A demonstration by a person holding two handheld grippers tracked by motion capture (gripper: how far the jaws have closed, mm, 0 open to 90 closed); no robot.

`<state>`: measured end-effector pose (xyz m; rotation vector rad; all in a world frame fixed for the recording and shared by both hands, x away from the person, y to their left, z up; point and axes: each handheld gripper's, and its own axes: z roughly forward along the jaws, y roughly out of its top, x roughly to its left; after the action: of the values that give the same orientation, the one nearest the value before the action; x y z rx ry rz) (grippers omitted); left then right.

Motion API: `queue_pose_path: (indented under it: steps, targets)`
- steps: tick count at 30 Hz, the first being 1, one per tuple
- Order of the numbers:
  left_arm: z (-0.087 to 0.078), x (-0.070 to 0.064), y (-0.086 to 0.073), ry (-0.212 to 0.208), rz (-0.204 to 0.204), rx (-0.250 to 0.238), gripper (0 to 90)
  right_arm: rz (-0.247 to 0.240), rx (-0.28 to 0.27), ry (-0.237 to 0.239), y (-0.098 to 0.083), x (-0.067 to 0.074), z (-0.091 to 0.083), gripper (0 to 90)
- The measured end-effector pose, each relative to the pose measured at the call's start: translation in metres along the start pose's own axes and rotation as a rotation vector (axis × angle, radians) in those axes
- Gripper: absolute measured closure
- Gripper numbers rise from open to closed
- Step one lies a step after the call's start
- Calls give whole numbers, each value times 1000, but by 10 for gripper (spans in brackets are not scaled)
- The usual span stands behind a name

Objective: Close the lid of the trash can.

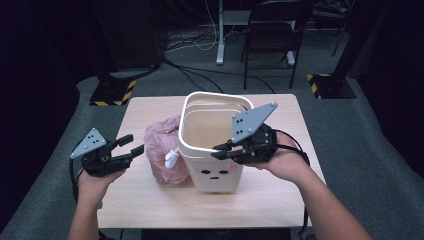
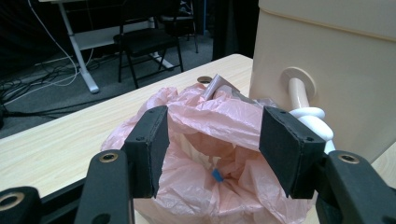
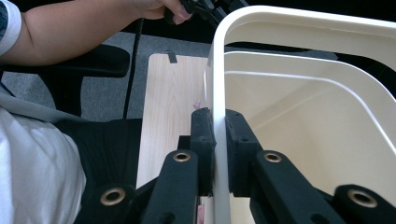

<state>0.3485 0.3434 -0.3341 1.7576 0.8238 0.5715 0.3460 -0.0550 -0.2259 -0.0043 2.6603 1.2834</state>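
Observation:
A cream bin [image 1: 220, 172] with a small face on its front stands mid-table. My right gripper [image 1: 217, 151] is shut on its near rim; in the right gripper view the pads [image 3: 204, 135] pinch the bin's thin wall [image 3: 303, 18] from both sides. A crumpled pink plastic bag [image 1: 160, 145] lies against the bin's left side, by a knotted white rope handle [image 1: 171, 160]. My left gripper [image 1: 134, 144] hovers open just left of the bag. In the left gripper view its jaws frame the bag [image 2: 219, 119] without touching it, with the bin [image 2: 336, 70] and rope knot [image 2: 308, 114] at right.
The wooden table [image 1: 150, 200] has bare room in front and to the left of the bag. A grey piece [image 2: 215, 86] pokes out of the bag's top. A folding chair [image 1: 272, 35] and cables sit on the floor beyond the table.

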Motion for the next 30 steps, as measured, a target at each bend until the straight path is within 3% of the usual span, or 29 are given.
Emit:
queue_pose_path:
  steps: [9, 30]
  targets:
    - [-4, 1, -2, 12, -5, 0, 421, -27, 49, 19, 2, -1, 7, 835]
    - [-3, 1, -3, 17, -6, 9, 421, -20, 57, 55, 0, -7, 13, 834]
